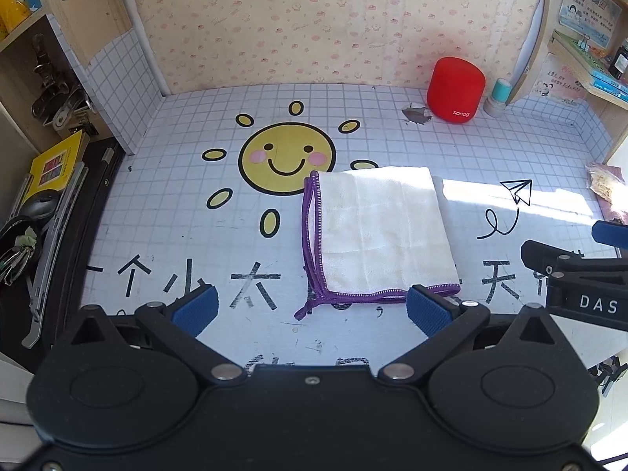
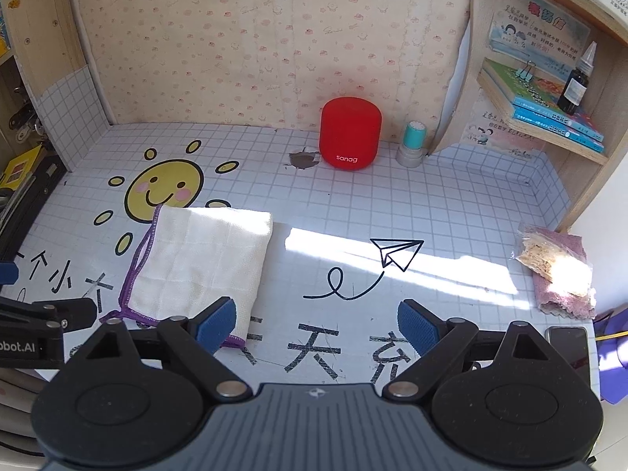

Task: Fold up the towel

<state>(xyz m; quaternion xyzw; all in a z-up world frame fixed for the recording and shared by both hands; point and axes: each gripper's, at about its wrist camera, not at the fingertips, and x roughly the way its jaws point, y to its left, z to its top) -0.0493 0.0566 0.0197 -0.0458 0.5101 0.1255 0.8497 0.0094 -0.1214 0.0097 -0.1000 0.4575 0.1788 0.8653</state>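
Two grippers hang spread and empty over a desk where the towel [image 1: 382, 231] lies folded into a compact square, its purple hem stacked in layers along the 9 and 6 o'clock edges. My left gripper [image 1: 312, 308] straddles the near hem corner, with one pad [image 1: 426, 308] right at the 6 o'clock edge; my right gripper [image 2: 316, 327] sits at the towel's 4 o'clock corner. The towel already lies as the task asks. The risk, as I judge it: a pad dragging across that loose corner tail would peel the top layers and splay the stack. A wide swing toward 1 o'clock could also knock the red speaker [image 2: 350, 133], well apart from the towel.
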